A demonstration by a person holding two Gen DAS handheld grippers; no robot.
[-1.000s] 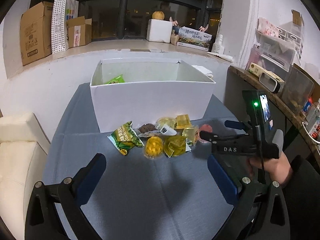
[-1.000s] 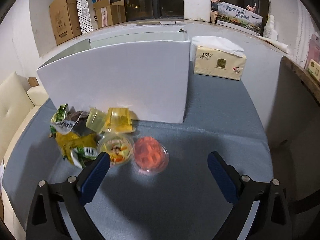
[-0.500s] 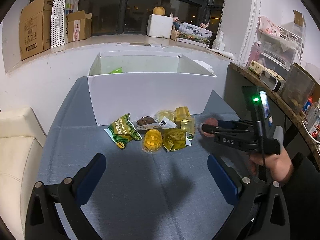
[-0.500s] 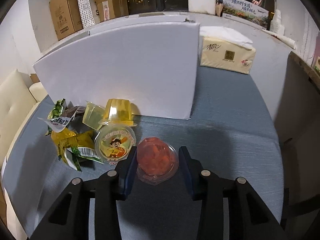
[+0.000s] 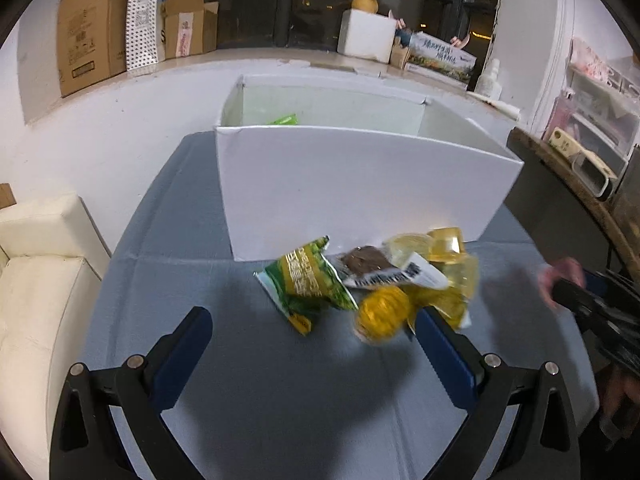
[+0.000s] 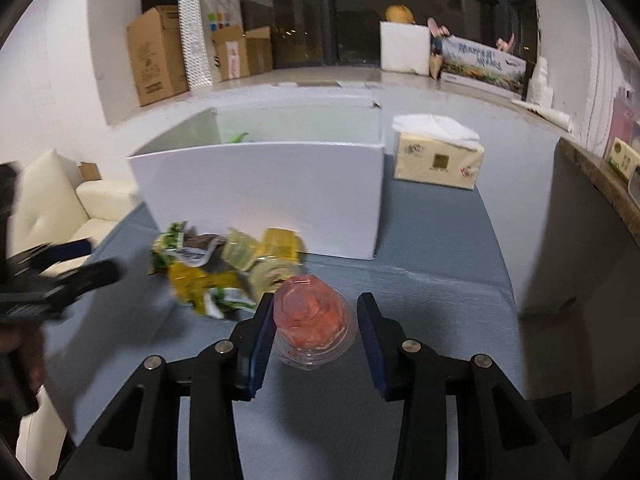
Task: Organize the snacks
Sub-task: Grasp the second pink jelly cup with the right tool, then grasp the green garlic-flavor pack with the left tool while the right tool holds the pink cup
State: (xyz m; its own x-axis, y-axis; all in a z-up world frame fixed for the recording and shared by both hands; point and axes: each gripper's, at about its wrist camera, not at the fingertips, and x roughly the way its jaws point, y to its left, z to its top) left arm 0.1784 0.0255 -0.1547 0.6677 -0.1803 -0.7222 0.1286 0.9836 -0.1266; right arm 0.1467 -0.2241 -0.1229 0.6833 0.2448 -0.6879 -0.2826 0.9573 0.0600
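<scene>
- The right gripper (image 6: 316,316) now has its jaws drawn in narrow on the red jelly cup (image 6: 310,312); one second ago they stood wide with the cup lying free on the worktop (image 6: 432,264).
- The cup now appears raised off the cloth; its contact with the surface cannot be confirmed because of blur.
- The left gripper (image 5: 312,340) has its jaws wide, with nothing between them. It has come closer to the snack pile than before.
- The green packet (image 5: 306,280) lies just ahead of the left jaws; the yellow round snack (image 5: 382,314) lies just beside the right-hand blue pad.
- The pile remains in front of the white box (image 5: 360,184), close to its front wall.
- A green wrapper (image 5: 284,120) shows over the box rim; the rest of the box interior is hidden by the front wall.
- The tissue pack (image 6: 438,160) stands beside the box, on its right in the right wrist view.
- In the left wrist view the right gripper is cut off at the right edge and blurred; the cup shows only as a pink smear.
- In the right wrist view the left gripper is a dark blur at the left edge.
- Print on the snack wrappers is unreadable.
</scene>
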